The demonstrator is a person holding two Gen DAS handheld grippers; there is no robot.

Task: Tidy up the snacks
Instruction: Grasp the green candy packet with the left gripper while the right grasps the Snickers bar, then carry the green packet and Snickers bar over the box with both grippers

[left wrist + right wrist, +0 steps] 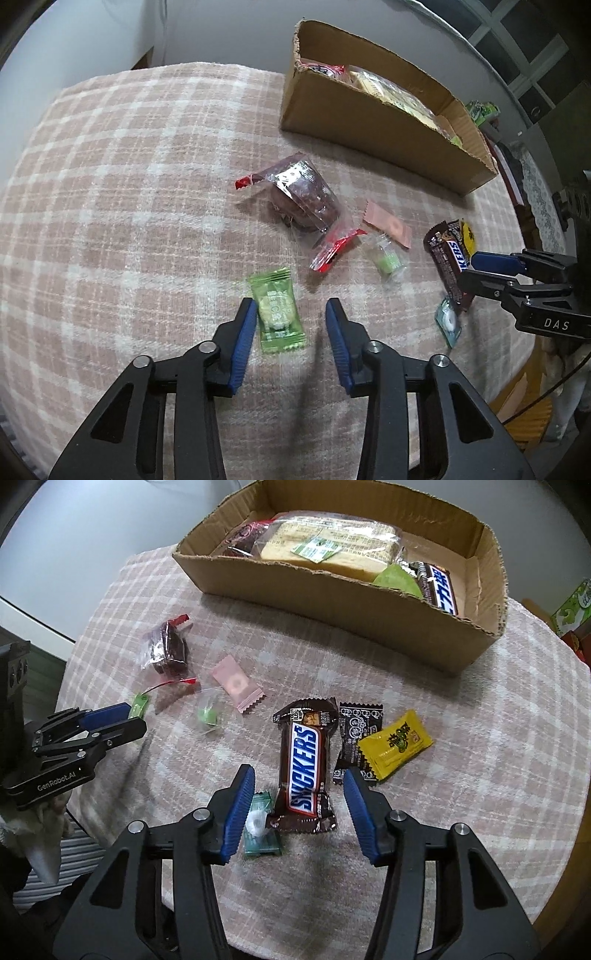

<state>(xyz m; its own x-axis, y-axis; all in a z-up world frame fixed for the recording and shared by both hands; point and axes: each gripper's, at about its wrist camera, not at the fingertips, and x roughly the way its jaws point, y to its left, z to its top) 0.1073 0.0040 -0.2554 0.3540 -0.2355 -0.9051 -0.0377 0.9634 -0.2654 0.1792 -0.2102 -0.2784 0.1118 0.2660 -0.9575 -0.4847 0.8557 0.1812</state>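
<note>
Cardboard box sits at the far side of the plaid cloth, already holding a cake pack, a green sachet and a Snickers; the rest of the snacks lie loose on the cloth, nearer.

Left gripper: jaws part open, nothing held. Green candy packet lies between them, hard against the left pad, clear gap to the right pad. Shift slightly left to centre it before closing, or the packet will skate sideways.

Right gripper: jaws part open, straddling the near end of the Snickers bar, no pad contact visible. Small teal mint packet lies just beside the bar at the left pad; looks like it could get pinched too, though blur makes the overlap hard to judge. Grip the bar further along its body, away from the mint.

Then lift both straight up and carry them over the box wall.
</note>
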